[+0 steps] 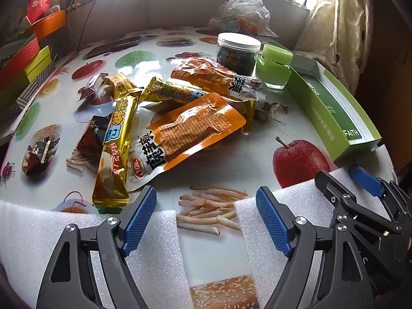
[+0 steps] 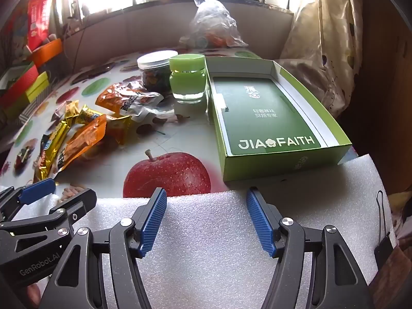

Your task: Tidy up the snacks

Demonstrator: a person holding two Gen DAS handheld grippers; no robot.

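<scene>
The left tool (image 1: 206, 216) hangs with its blue pads spread wide and nothing between them, above the white foam strip (image 1: 51, 237) on the near edge of the desk (image 1: 257, 139). The right tool (image 2: 206, 219) is likewise wide open and empty, over the same foam, just on the near side of the green box (image 2: 265, 118). That open-topped box lies at the desk's right side and serves as the landmark here. Left of the box, well apart from it, the snacks lie in a loose heap: an orange packet (image 1: 190, 134) on top, a long gold bar (image 1: 116, 149) touching its left side, a second gold bar (image 1: 170, 90) and another orange packet (image 1: 213, 74) behind. Just beside the box's far left corner stands a green jar (image 1: 274, 69), with a clear white-lidded jar (image 1: 238, 52) touching it on the left. A crumpled plastic bag (image 1: 242, 13) sits beyond the box.
</scene>
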